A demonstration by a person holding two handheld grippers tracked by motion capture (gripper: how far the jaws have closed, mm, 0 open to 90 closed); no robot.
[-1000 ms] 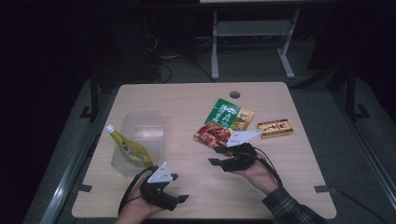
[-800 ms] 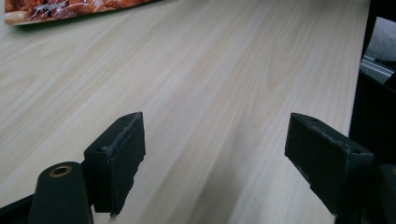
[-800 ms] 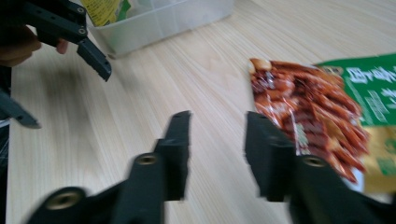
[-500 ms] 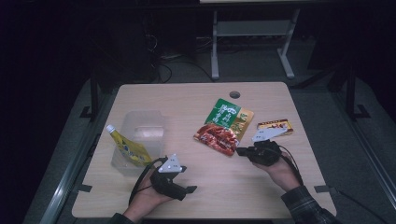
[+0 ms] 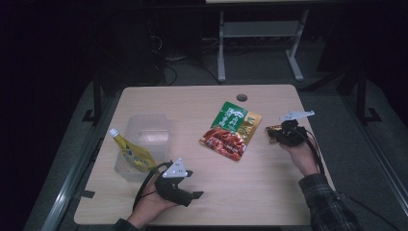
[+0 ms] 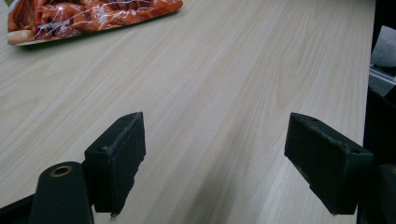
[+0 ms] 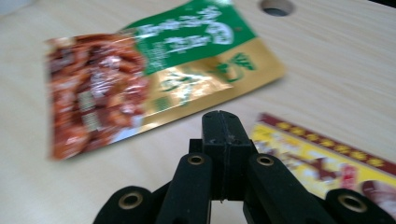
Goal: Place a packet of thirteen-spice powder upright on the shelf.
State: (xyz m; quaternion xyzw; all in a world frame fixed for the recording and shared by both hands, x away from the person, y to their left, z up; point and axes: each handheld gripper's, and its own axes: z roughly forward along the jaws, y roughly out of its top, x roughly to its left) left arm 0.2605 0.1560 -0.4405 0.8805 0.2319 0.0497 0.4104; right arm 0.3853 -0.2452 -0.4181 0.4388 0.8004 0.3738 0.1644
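Left gripper [image 5: 185, 188]: fingers spread, empty (lower centre).
Right gripper [image 7: 223, 140]: fingers closed, empty.
Risk: yellow packet [image 7: 327, 156] could be nudged aside.

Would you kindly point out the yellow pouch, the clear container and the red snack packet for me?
yellow pouch [image 5: 131, 152], high view, middle of its printed body.
clear container [image 5: 146, 126], high view, its far wall.
red snack packet [image 5: 224, 141], high view, centre of its red face.
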